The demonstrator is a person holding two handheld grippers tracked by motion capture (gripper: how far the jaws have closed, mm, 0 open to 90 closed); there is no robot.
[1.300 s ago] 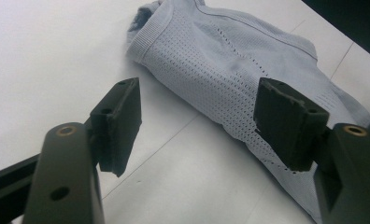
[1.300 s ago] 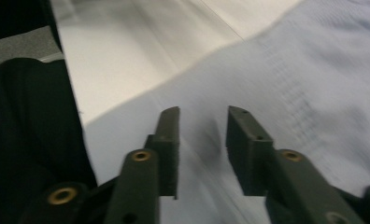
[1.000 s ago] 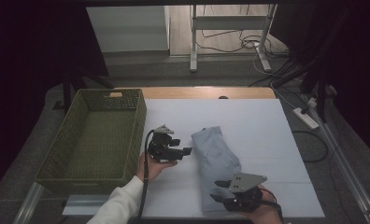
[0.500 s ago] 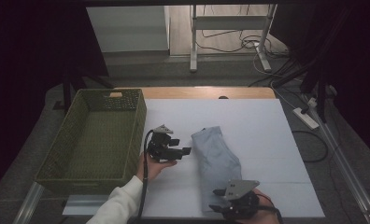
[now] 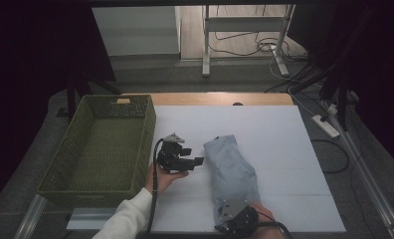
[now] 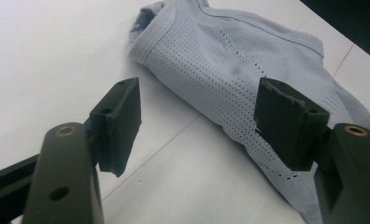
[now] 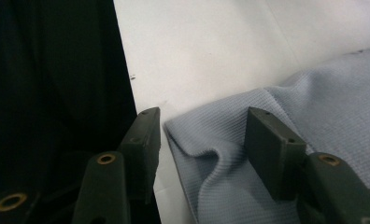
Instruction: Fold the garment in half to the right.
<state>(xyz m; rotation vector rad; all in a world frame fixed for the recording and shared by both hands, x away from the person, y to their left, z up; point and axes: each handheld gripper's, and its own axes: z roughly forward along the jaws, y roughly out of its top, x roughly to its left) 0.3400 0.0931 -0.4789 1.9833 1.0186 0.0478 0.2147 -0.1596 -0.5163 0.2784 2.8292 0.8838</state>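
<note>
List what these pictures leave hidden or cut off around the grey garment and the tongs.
- High view: the right tongs have their jaws hidden under their own body.
- High view: grey garment, near end covered by those tongs.
- Left gripper view: the garment runs past the right edge.
- High view: green basket, near wall's inner face hidden.

The left claw point(image 5: 197, 162) is black, with a grey 3-cornered plate on top and a black cable trailing back. A white sleeve point(image 5: 128, 219) covers that forearm. Brass-ringed holes mark the right claw's point(image 7: 202, 140) dark arms.
</note>
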